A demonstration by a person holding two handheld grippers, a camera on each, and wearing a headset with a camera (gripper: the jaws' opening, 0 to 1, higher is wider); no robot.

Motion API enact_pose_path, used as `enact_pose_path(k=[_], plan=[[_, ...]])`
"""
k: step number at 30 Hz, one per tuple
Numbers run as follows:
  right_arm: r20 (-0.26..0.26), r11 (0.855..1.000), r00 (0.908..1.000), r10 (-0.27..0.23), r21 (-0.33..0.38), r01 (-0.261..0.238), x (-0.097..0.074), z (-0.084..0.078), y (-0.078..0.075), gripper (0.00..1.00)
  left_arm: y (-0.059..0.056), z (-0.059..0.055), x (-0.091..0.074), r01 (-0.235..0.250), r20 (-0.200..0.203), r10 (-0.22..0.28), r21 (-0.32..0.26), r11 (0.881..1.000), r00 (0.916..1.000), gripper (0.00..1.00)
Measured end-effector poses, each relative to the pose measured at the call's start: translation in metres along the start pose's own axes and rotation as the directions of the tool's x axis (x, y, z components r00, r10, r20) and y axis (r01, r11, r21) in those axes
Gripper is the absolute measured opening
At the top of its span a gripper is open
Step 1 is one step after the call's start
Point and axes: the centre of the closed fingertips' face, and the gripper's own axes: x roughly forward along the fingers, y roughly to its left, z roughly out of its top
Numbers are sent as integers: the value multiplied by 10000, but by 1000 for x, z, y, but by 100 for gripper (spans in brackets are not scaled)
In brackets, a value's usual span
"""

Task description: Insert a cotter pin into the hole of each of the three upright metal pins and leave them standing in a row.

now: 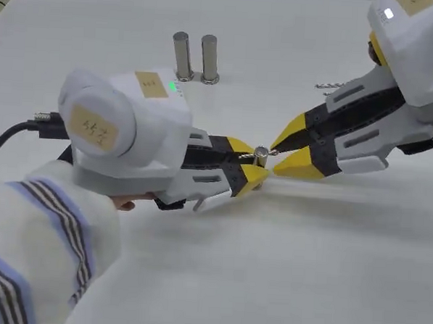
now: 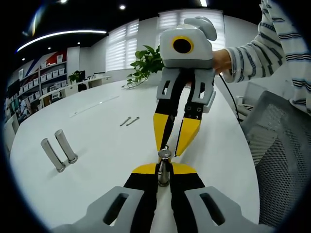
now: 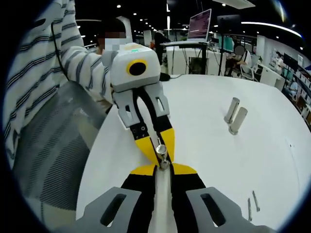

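On the white glossy table (image 1: 327, 269), mid-frame in the head view, the left gripper (image 1: 254, 170) is clamped on one metal pin (image 1: 261, 154), low over the surface; contact with the table unclear. The right gripper (image 1: 279, 152) meets the pin's head from the opposite side. Its jaws are nearly together, and I can't tell whether they pinch anything. Two other metal pins (image 1: 209, 58) stand upright close side by side, farther back. Spare cotter pins (image 2: 129, 121) lie flat, well apart from the grippers. Room is an open office: window blinds (image 2: 124, 46), potted plant (image 2: 147, 60), shelving (image 2: 36, 90), monitor (image 3: 200, 23), grey mesh chair (image 2: 279, 145). Striped sleeve (image 1: 38, 232) sits behind the left gripper.
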Motion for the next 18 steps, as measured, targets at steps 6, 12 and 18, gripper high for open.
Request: enact_pose_path(k=[6,12,18], plan=[[119,9995,9999,-102,315,98,-10,3,2,5,-1,0,-1,69,24,-69,24,10000,10000,7],[330,9996,9994,-65,284,56,-7,10,2,3,0,0,-1,107,-28,-107,127,9999,9999,7],[347,9998,9994,-5,212,-2,-4,13,4,3,0,0,-1,160,-84,-158,254,9995,9998,7]])
